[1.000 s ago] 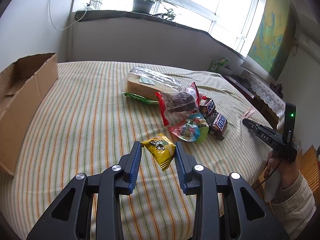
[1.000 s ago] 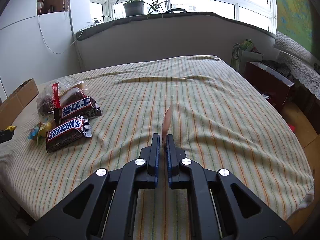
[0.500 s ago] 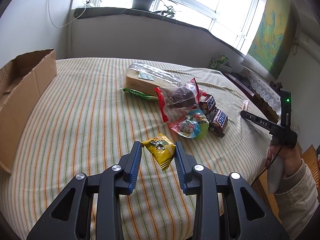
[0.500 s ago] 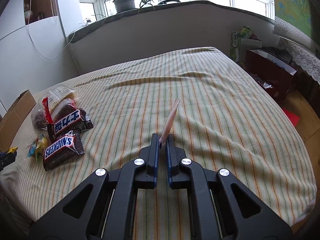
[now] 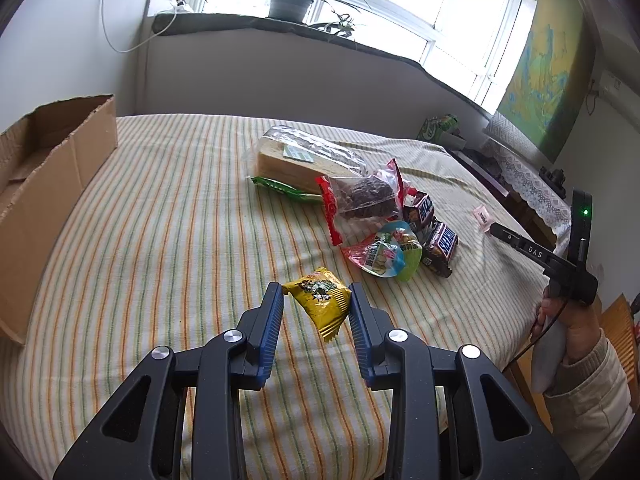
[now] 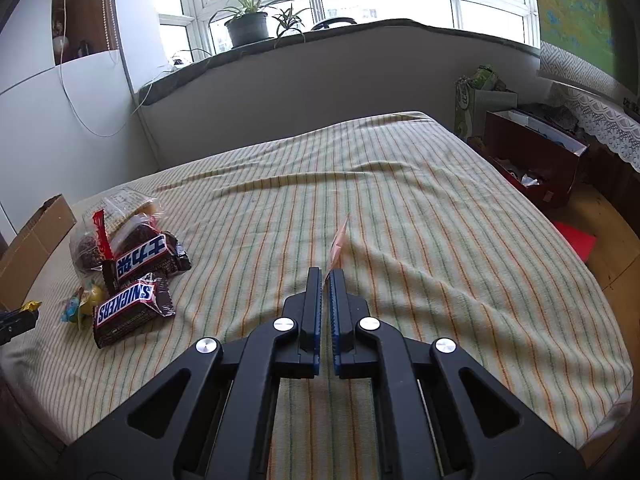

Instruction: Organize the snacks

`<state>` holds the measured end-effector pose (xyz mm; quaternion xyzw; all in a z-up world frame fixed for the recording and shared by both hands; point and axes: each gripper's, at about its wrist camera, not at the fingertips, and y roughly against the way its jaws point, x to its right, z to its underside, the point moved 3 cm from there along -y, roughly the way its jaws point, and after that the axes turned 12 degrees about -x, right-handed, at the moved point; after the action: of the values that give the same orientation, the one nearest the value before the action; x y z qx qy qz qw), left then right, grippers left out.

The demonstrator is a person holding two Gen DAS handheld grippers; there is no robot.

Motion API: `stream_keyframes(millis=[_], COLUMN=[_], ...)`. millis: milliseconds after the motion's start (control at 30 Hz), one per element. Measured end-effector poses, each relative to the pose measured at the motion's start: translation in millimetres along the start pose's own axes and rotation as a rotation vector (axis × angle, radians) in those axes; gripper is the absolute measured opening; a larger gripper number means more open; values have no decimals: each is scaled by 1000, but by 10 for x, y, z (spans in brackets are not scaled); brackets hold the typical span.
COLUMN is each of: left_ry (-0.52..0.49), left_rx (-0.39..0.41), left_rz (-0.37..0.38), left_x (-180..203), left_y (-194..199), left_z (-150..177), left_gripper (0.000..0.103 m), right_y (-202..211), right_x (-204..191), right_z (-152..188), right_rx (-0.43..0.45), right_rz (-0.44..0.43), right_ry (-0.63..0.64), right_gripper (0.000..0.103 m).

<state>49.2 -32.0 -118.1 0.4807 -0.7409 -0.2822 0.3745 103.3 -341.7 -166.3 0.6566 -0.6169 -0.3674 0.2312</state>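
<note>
My left gripper [image 5: 316, 292] is shut on a yellow snack packet [image 5: 322, 300] and holds it above the striped cloth. My right gripper [image 6: 327, 274] is shut on a thin pink packet [image 6: 339, 240] seen edge-on; it also shows in the left wrist view [image 5: 481, 216], held at the tip of the right gripper [image 5: 494, 229]. A pile of snacks lies mid-table: a bread bag [image 5: 300, 158], a red-edged bag of dark cakes [image 5: 360, 196], two Snickers bars [image 5: 440, 246] [image 6: 128, 310], and a colourful candy pouch [image 5: 384, 254].
An open cardboard box [image 5: 44, 176] stands at the table's left edge. The striped cloth [image 6: 420, 220] covers the table. Boxes and bags [image 6: 528, 148] sit on the floor at the right. A windowsill with potted plants [image 5: 290, 0] runs behind.
The right gripper has lifted and swung the pink packet a little. The left gripper still holds the yellow packet, with the view shifted slightly.
</note>
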Motion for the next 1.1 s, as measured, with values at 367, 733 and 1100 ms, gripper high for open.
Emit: stream_keyframes(millis=[367,733,1100], left_ry=[1,8,-70], left_rx=[10,33,183], left_rz=[7,16,27], left_x=[7,-35,168], left_y=[44,116,670], left_z=[-9,-32,-385], left_gripper=[31,31,31], right_y=[-111,-173,720], right_x=[31,22,-380], right_z=[-201,-196,-403], right_rx=[-105,-116,108], right_rz=[71,66,-50], right_ry=[28,35,45], right_gripper=[81,18,18])
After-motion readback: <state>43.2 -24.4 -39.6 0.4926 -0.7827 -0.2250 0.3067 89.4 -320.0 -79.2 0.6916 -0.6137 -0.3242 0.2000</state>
